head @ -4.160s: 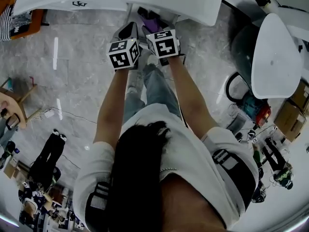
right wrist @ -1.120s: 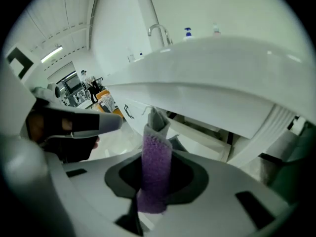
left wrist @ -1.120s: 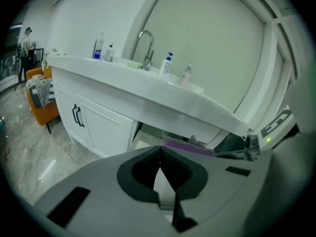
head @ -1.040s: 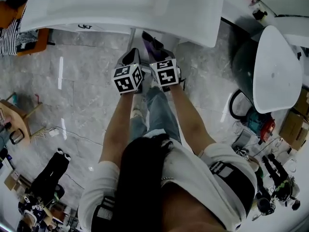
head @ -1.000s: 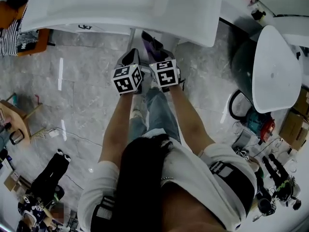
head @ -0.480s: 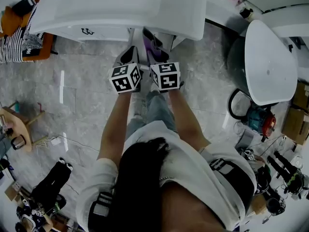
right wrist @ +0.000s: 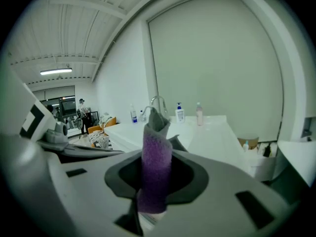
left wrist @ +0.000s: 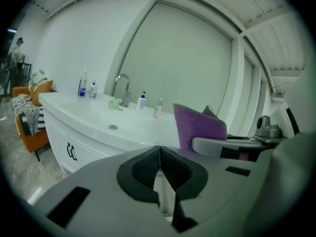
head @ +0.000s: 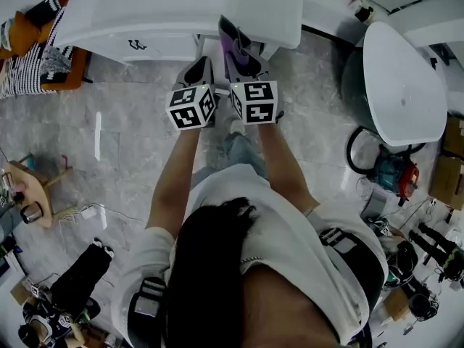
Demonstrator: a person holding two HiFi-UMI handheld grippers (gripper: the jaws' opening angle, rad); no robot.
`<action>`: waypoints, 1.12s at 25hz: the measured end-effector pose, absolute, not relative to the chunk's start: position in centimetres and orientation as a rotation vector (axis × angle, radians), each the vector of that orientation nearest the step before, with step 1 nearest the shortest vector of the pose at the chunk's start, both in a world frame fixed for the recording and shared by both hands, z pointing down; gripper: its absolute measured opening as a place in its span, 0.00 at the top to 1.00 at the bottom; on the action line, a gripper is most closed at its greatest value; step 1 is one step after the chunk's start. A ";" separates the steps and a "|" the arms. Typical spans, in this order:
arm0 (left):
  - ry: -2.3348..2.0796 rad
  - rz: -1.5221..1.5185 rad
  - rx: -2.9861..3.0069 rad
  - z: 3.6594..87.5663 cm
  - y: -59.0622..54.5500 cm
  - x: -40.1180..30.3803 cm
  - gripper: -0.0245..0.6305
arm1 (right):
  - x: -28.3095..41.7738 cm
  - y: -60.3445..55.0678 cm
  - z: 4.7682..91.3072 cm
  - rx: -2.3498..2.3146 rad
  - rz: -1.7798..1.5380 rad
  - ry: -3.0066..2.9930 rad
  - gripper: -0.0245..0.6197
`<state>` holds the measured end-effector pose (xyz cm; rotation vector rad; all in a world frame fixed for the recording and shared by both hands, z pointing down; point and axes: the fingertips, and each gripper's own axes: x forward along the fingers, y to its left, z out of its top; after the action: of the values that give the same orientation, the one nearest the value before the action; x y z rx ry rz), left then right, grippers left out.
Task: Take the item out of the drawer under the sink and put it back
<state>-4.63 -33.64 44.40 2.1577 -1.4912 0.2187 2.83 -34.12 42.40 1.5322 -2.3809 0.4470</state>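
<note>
Pinching a purple sponge (right wrist: 157,132) upright in the right tongs (right wrist: 157,156), sponge near the front edge of the white bench (head: 261,9), left tongs (left wrist: 159,152) pressed together, empty, just beside, both above the floor (head: 130,143)

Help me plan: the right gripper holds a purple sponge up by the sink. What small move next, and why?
Probably lower the right gripper toward the space under the sink: it grips the sponge at counter height, so the item looks taken out and only the return remains. The left gripper is shut.
</note>
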 end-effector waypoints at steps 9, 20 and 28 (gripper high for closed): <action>-1.495 0.171 2.284 40.6 -32.8 -3.5 0.96 | 3.0 -32.4 39.4 1.587 0.331 -2.397 0.80; -1.487 0.161 2.340 39.3 -31.1 -1.9 0.96 | 4.3 -30.8 37.9 1.626 0.293 -2.398 0.80; -1.492 0.171 2.355 38.9 -31.0 -1.8 0.96 | 4.4 -30.9 37.3 1.632 0.284 -2.408 0.80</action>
<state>-1.78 -31.03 38.94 2.3550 -1.4915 0.1711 4.39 -30.85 37.31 1.6319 -2.4079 0.2841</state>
